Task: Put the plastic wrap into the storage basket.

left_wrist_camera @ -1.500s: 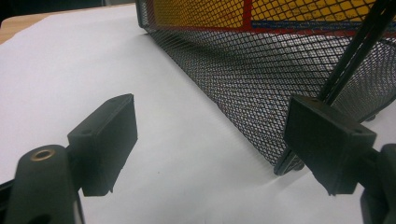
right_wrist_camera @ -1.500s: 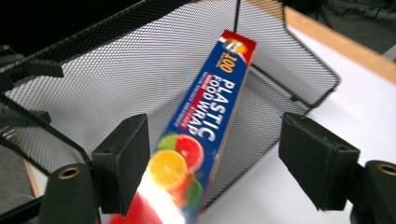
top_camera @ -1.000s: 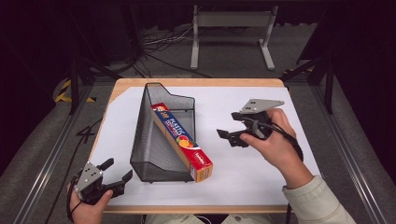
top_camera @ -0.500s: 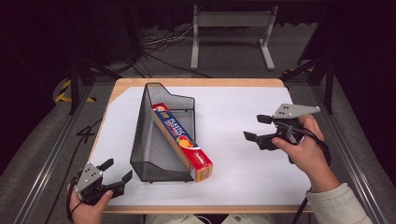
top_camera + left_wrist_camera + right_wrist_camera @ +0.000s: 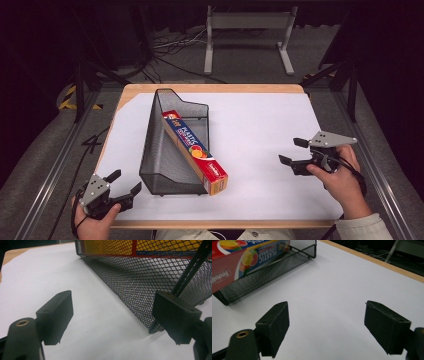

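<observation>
A black mesh file holder [image 5: 165, 150] lies on the white table sheet [image 5: 260, 125], left of centre. Inside it rests a long red and blue plastic-wrap box [image 5: 196, 152], its near end sticking out past the holder's front. My left gripper [image 5: 124, 186] is open at the table's front left corner, a little short of the holder's mesh wall [image 5: 140, 287]. At the right side of the table my right gripper [image 5: 292, 151] is open too, with nothing between its jaws; it points left toward the box [image 5: 242, 257].
The wooden table edge [image 5: 210, 88] shows along the far side. A white metal stand [image 5: 247, 22] and cables lie on the floor beyond. Bare white sheet [image 5: 332, 290] spreads between the holder and my right gripper.
My right gripper has drawn away from the box, moving right and toward the front of the table. The left gripper has stayed put.
</observation>
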The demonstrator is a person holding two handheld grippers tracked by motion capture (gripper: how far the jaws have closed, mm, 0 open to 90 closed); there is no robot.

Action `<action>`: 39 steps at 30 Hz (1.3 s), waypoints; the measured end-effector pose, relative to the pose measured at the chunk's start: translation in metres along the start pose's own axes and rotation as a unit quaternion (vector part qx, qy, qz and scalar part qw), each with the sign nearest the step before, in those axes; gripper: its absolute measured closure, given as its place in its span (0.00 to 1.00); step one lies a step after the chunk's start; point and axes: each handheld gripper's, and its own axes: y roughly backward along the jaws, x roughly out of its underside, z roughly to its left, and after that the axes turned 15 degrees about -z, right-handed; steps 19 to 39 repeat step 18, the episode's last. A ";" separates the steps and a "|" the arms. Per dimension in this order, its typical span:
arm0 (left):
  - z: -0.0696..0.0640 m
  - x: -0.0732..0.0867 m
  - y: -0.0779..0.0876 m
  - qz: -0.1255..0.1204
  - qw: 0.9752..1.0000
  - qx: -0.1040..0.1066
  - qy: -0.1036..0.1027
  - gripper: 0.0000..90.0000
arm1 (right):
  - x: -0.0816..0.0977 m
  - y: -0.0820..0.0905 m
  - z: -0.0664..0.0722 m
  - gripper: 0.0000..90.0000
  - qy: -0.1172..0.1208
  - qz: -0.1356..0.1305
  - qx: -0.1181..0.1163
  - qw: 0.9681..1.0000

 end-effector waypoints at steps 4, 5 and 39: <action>0.001 0.001 0.000 0.001 1.000 0.003 0.001 0.20 | 0.022 0.004 -0.005 0.22 -0.017 -0.007 -0.001 1.000; 0.001 0.001 0.000 0.002 1.000 0.005 0.001 0.20 | 0.029 0.003 -0.007 0.22 -0.023 0.002 0.001 1.000; 0.001 0.000 -0.003 0.000 1.000 0.013 0.006 0.19 | 0.088 0.011 -0.019 0.22 -0.053 0.011 0.035 0.998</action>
